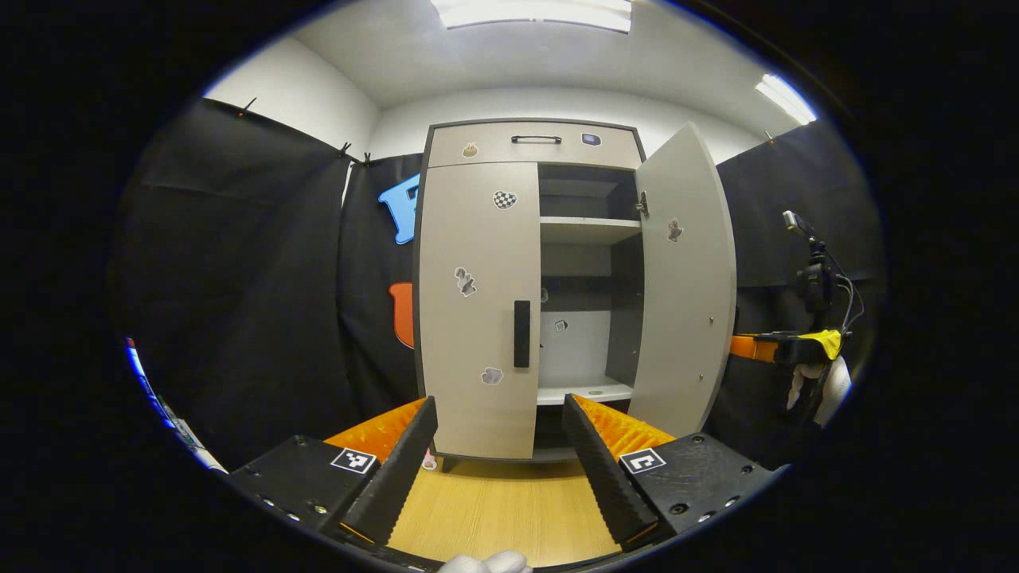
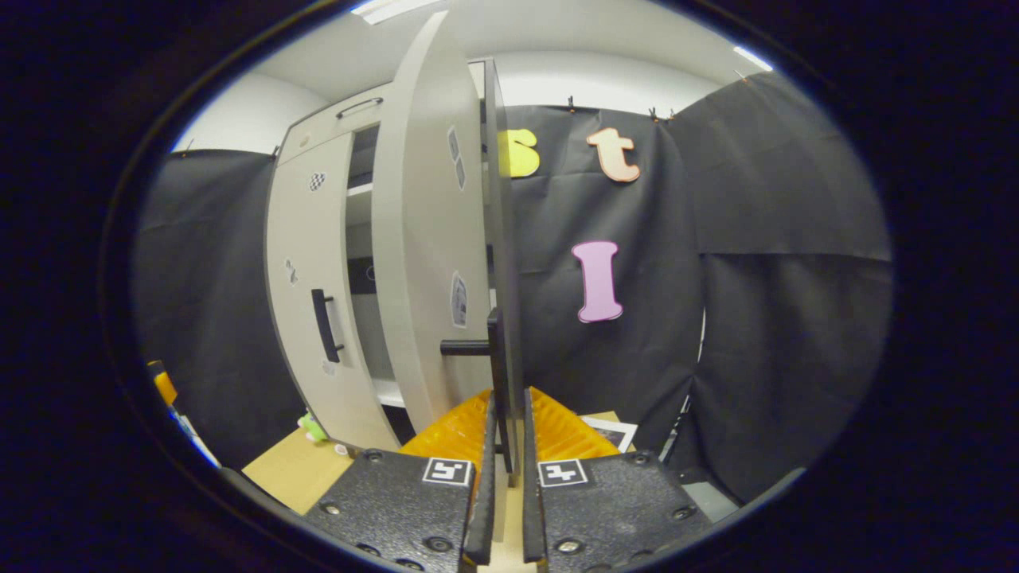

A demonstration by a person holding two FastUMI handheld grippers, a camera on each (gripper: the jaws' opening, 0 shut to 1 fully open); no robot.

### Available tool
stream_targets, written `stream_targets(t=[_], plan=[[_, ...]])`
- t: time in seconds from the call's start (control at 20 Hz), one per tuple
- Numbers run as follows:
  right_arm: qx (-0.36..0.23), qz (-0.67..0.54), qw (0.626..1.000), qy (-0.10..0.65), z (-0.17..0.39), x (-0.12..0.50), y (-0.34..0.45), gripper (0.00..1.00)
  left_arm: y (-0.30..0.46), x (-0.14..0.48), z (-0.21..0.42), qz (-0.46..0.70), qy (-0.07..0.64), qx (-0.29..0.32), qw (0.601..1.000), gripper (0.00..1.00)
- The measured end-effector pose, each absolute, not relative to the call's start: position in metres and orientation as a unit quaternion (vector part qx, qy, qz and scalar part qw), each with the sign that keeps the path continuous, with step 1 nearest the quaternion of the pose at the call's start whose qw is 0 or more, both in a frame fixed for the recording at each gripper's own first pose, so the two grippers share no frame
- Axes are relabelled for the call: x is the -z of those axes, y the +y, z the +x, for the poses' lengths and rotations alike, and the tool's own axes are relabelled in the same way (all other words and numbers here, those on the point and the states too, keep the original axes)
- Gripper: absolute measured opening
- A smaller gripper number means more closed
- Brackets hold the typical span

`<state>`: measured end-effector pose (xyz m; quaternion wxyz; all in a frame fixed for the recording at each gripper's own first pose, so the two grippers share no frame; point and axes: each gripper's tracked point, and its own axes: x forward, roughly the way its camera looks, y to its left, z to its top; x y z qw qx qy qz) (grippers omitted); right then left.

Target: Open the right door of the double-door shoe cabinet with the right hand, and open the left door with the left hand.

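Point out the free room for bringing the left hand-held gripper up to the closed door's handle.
The wooden floor ahead of the left hand-held gripper is bare up to the closed left door; its handle is unobstructed. Tighter on the right: the open right door juts out, its handle clamped in the right hand-held gripper.

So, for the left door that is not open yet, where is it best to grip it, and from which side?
Grip the left door's handle, a vertical black bar near the inner edge of the closed left door. Probably come straight from the front with the open left gripper, one finger on each side of the bar, since it stands off the panel.
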<state>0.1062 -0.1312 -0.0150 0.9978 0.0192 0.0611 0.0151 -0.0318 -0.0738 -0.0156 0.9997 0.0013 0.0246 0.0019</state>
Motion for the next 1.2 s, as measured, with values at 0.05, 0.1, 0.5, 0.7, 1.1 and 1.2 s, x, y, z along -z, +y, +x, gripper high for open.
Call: stream_targets(t=[0.05,0.1,0.5,0.7,1.1,1.2], plan=[[-0.003,0.013,0.999,0.051,0.099,0.008,-0.136,0.34,-0.071,0.017,-0.031,0.003,0.025,-0.002,1.000,0.95],[0.013,0.007,0.999,0.042,0.091,0.001,-0.140,0.43,-0.069,0.017,-0.029,0.004,0.026,-0.001,1.000,0.95],[0.024,0.026,0.999,0.017,0.029,0.002,-0.106,0.99,-0.047,0.026,-0.008,0.016,0.036,0.011,0.999,0.95],[0.026,0.044,0.998,0.042,0.008,0.037,-0.075,0.99,-0.046,0.040,0.004,0.023,0.040,0.023,0.999,0.95],[0.017,0.034,0.997,0.067,-0.011,0.060,-0.026,0.99,-0.052,0.059,0.039,0.017,0.046,0.055,0.997,0.94],[0.016,0.028,0.997,0.066,-0.013,0.056,-0.021,0.99,-0.058,0.064,0.060,0.008,0.048,0.062,0.997,0.94]])
